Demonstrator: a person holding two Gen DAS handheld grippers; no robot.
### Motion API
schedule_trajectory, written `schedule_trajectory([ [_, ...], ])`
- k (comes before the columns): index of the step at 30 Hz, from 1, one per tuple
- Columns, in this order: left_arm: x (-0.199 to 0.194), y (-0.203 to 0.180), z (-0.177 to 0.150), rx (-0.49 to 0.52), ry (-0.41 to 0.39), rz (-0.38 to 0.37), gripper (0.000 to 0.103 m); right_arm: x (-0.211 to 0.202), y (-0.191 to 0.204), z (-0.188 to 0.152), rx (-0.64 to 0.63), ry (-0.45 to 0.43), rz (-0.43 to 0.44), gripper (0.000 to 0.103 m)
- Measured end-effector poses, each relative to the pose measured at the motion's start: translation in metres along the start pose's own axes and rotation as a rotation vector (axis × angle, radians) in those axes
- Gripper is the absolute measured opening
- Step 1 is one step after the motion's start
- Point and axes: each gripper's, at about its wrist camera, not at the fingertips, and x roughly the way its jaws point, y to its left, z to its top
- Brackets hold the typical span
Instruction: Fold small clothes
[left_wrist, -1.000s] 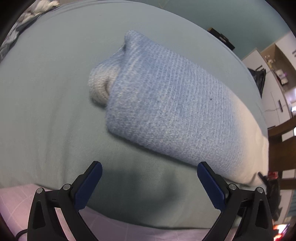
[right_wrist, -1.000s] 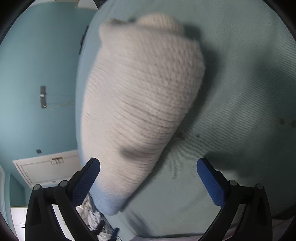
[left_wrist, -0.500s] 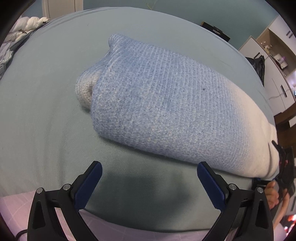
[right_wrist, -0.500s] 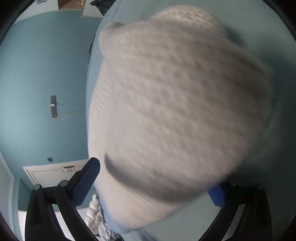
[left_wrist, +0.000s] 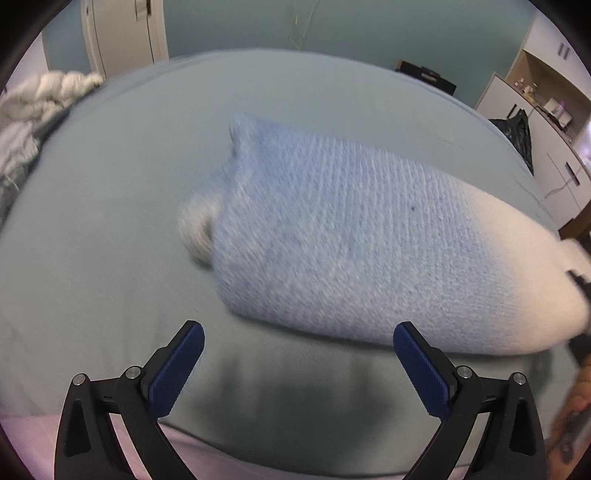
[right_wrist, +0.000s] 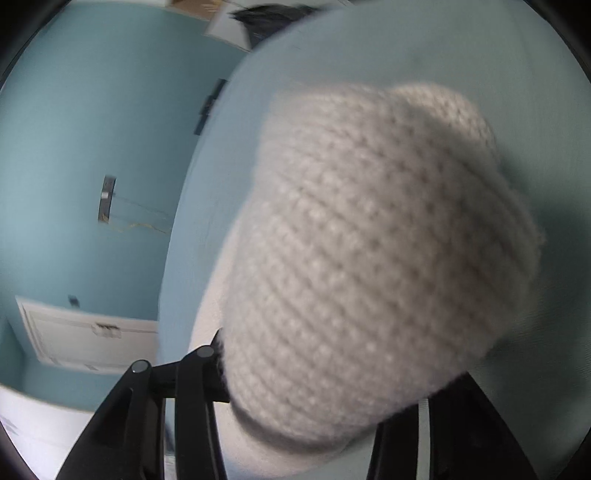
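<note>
A folded knit garment (left_wrist: 351, 243), light blue fading to white at its right end, lies on the pale blue-green bed sheet (left_wrist: 110, 206). My left gripper (left_wrist: 297, 363) is open and empty, just short of the garment's near edge. In the right wrist view the garment's white end (right_wrist: 373, 266) fills the space between the jaws of my right gripper (right_wrist: 325, 373), which have closed in on it. Its fingertips are hidden by the knit. The right gripper also shows at the garment's white end in the left wrist view (left_wrist: 578, 280).
A heap of white and grey clothes (left_wrist: 33, 107) lies at the bed's far left. A white door (left_wrist: 122, 33) and teal wall stand behind the bed. White cabinets (left_wrist: 554, 122) and a black bag (left_wrist: 515, 129) are at the right. A pink cloth (left_wrist: 258, 461) lies nearest me.
My right gripper moved onto the garment's white end and its jaws closed in on it. My left gripper stayed open and drew back a little, tilting up.
</note>
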Motion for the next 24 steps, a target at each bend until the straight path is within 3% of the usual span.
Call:
schedule_trajectory([
  [7,-0.024,-0.015,0.014,0.107,-0.137,0.037,0.103,-0.082,0.043,-0.009,-0.263,-0.125,-0.059,0.036],
  [11,-0.032,-0.038,0.019,0.219,-0.189,0.038,0.103,-0.119,0.042,-0.013,-0.359,-0.161,-0.132,0.036],
  [17,-0.021,-0.106,0.036,0.335,-0.204,-0.032,0.103,-0.125,0.035,-0.021,-0.413,-0.171,-0.205,0.036],
  [19,0.001,-0.136,0.039,0.374,-0.175,-0.018,0.103,-0.117,0.041,-0.020,-0.396,-0.164,-0.208,0.036],
  [21,0.027,-0.160,0.039,0.422,-0.137,0.059,0.103,-0.100,0.046,-0.008,-0.310,-0.130,-0.193,0.037],
  [24,0.061,-0.175,0.033,0.455,-0.086,0.088,0.103,-0.084,-0.001,0.013,-0.076,-0.029,-0.154,0.038],
])
